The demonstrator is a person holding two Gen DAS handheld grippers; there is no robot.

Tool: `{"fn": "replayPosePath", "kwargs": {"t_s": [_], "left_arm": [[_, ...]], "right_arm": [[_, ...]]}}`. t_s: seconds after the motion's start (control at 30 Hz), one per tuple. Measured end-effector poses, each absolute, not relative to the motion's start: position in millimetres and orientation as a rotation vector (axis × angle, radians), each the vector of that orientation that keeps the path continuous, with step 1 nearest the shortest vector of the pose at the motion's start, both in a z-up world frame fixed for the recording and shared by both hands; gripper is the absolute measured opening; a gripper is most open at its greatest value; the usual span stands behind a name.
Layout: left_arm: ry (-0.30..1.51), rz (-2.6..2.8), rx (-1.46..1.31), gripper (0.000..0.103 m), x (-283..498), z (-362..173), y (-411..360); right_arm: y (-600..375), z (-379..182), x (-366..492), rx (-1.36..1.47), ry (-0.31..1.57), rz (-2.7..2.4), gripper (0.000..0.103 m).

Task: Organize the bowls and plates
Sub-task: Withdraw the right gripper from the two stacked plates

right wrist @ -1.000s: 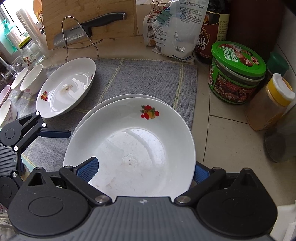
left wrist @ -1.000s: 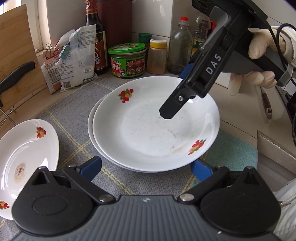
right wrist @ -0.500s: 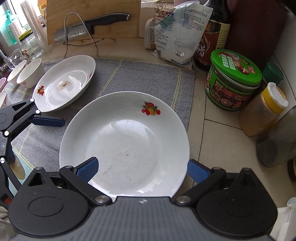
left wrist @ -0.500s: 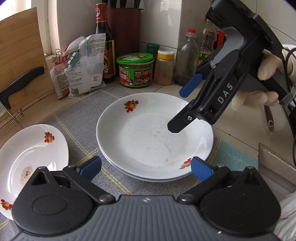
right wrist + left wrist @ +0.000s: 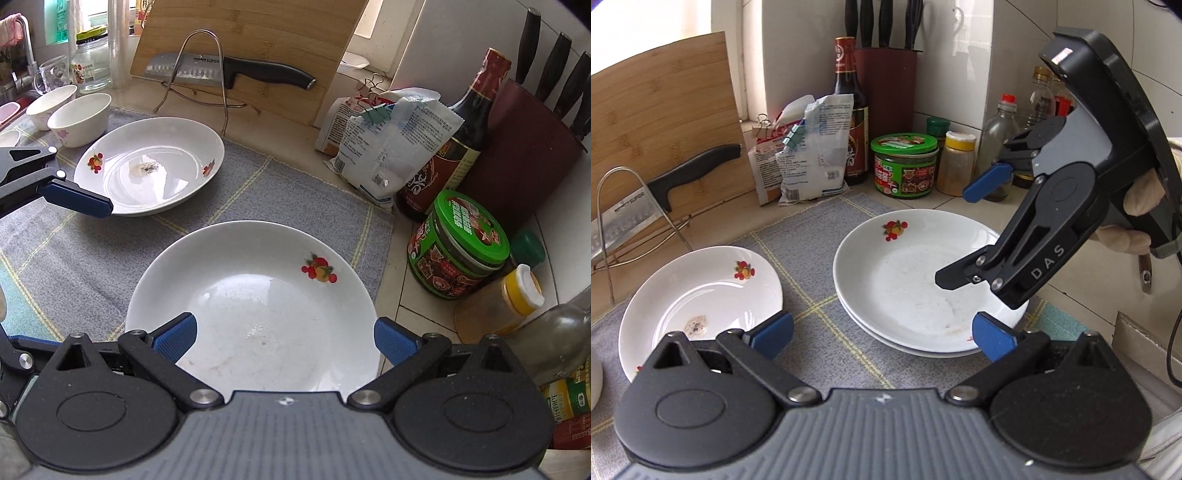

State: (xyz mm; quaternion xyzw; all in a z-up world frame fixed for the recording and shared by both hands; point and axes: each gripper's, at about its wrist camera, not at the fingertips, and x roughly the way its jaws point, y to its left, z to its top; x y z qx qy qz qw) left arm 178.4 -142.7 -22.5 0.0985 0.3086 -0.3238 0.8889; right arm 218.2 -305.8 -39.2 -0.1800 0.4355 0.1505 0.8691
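Observation:
Two white flower-print plates sit stacked (image 5: 916, 280) on the grey mat (image 5: 812, 236); the top plate (image 5: 258, 295) lies squarely on the lower one. A third plate (image 5: 701, 295) with a food smear rests alone to the left, also seen as the far plate (image 5: 151, 166). Two white bowls (image 5: 79, 118) stand beyond it. My left gripper (image 5: 882, 336) is open and empty, just short of the stack's near rim. My right gripper (image 5: 284, 339) is open and empty, hovering over the stack's right side (image 5: 971, 229). One blue pad (image 5: 75, 197) of my left gripper shows near the lone plate.
A knife on a wire rack (image 5: 639, 206) leans against a wooden board (image 5: 665, 122) at the back left. Bags (image 5: 809, 155), a soy sauce bottle (image 5: 849, 110), a green-lidded jar (image 5: 905, 162), a spice jar (image 5: 956, 162) and glass bottles crowd the back wall. A knife block (image 5: 524, 155) stands in the corner.
The top plate has gone from offset to lying squarely on the lower plate. Both grippers have pulled back and risen away from the stack, still open.

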Motion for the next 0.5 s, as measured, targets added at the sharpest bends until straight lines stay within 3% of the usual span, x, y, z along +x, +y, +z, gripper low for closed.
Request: {"fn": "replayPosePath", "kwargs": {"t_s": [0.5], "left_arm": [[0.683,-0.316,0.090,0.102,151.7,-12.8,-89.1]], "right_arm": [[-269.2,-31.9,210.0,-0.210,0.815,0.483,0.103]]}}
